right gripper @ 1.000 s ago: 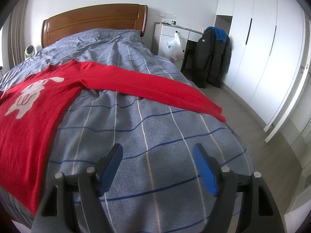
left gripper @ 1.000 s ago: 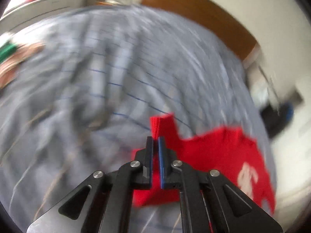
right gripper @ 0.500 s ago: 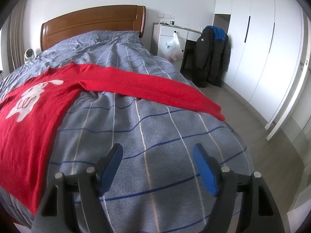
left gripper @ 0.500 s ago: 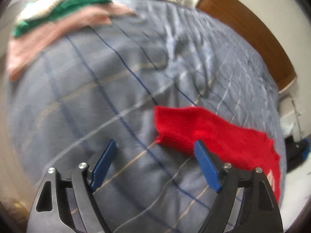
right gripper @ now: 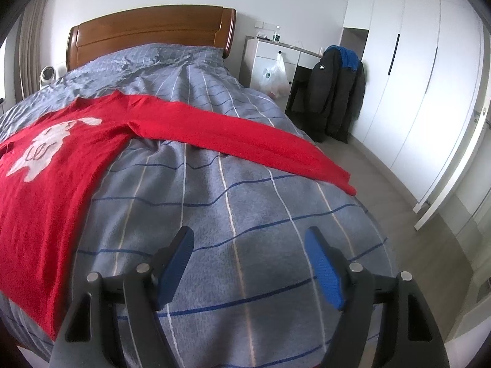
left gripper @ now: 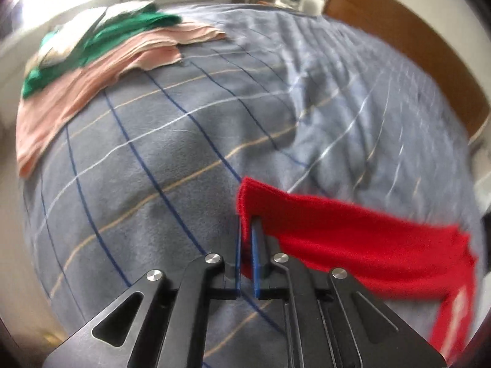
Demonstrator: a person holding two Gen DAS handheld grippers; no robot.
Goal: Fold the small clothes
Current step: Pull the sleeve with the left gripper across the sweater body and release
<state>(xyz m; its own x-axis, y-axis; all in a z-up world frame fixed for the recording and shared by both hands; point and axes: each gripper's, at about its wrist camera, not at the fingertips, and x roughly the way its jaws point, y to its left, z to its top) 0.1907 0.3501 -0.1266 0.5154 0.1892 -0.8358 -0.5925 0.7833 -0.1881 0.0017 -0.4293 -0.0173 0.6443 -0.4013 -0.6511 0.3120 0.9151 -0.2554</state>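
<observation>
A red sweater (right gripper: 58, 165) with a white figure on its chest lies spread flat on the grey checked bed (right gripper: 245, 214). Its one sleeve (right gripper: 245, 141) stretches toward the bed's right edge. In the left wrist view my left gripper (left gripper: 246, 230) is shut on the cuff of the other red sleeve (left gripper: 337, 224), just above the bedcover. My right gripper (right gripper: 250, 263) is open and empty, hovering over bare bedcover near the foot of the bed, to the right of the sweater's body.
Folded pink (left gripper: 92, 79) and green (left gripper: 101, 40) clothes lie stacked at the bed's far left corner in the left wrist view. A wooden headboard (right gripper: 147, 30), a white nightstand (right gripper: 276, 61), a dark jacket (right gripper: 334, 92) and white wardrobes (right gripper: 414, 92) stand beyond.
My left gripper was shut on the sleeve, opened half a second ago with the cuff lying ahead, and has now shut on the cuff again. The right gripper has hardly moved.
</observation>
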